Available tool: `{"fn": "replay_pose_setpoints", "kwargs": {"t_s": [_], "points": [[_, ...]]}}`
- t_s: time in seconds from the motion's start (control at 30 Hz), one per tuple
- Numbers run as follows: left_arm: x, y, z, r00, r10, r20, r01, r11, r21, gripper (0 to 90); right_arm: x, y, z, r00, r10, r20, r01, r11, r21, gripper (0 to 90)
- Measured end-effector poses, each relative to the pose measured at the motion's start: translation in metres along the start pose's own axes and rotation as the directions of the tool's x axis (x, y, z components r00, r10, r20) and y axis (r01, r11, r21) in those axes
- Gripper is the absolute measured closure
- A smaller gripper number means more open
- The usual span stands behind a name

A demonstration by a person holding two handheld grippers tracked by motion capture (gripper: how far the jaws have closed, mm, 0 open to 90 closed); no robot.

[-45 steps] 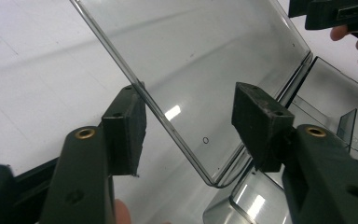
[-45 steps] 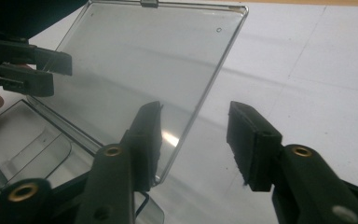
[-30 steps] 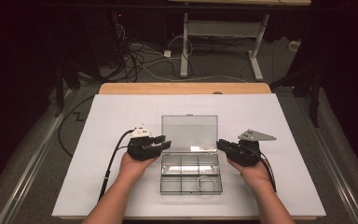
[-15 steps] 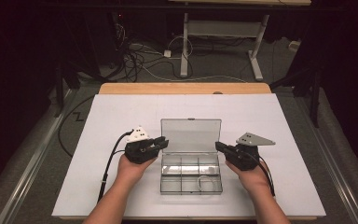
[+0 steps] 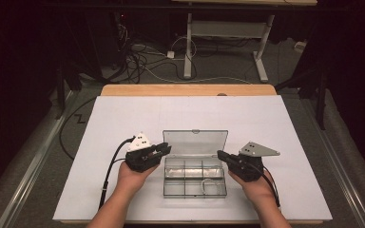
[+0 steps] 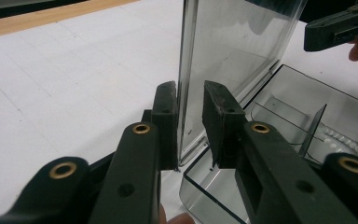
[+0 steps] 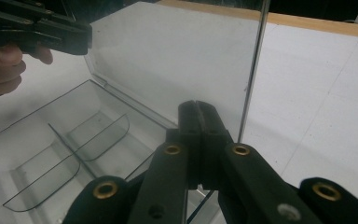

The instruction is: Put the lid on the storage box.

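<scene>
A clear plastic compartment box point(image 5: 171, 183) lies near the table's front edge, its hinged lid point(image 5: 195, 142) standing up at the back. My left gripper point(image 5: 164, 149) is at the lid's left edge. In the left gripper view the lid point(image 6: 233, 42) passes between the jaws of the left gripper point(image 6: 189, 116), which have just been closing; a gap shows at the right pad. My right gripper point(image 5: 222, 156) is by the lid's right edge. In its own view the right gripper point(image 7: 198, 116) is shut on nothing, just inside the lid's edge point(image 7: 254, 70).
A thin white cable point(image 5: 210, 185) lies coiled in the box's front right compartment. White paper point(image 5: 290, 123) covers the table, with a wooden strip point(image 5: 185, 90) along the far edge. Desk legs and cables lie on the floor beyond.
The lid has tipped forward from leaning back to standing more upright. Both hands have drawn slightly toward the near edge, and the left jaws have narrowed around the lid's edge.
</scene>
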State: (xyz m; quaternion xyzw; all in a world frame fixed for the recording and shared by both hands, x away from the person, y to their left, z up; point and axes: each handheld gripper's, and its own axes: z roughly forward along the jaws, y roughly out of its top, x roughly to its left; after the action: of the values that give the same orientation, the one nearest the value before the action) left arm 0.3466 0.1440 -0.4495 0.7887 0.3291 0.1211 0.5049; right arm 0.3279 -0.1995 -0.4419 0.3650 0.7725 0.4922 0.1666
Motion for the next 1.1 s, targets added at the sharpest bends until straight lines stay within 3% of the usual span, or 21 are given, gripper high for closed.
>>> {"fn": "replay_pose_setpoints", "kwargs": {"t_s": [0.43,1.1], "points": [[-0.004,-0.004,-0.003,1.0000,-0.001,0.002,0.001,0.9999,-0.012,72.4,0.003,0.002,-0.008,1.0000,0.008,0.003,-0.008,0.999,-0.032,90.0],[-0.012,-0.007,-0.013,0.9993,0.037,-0.008,-0.037,0.9993,-0.005,71.4,0.007,0.006,-0.006,1.0000,-0.002,0.002,0.002,1.000,-0.016,90.0]]}}
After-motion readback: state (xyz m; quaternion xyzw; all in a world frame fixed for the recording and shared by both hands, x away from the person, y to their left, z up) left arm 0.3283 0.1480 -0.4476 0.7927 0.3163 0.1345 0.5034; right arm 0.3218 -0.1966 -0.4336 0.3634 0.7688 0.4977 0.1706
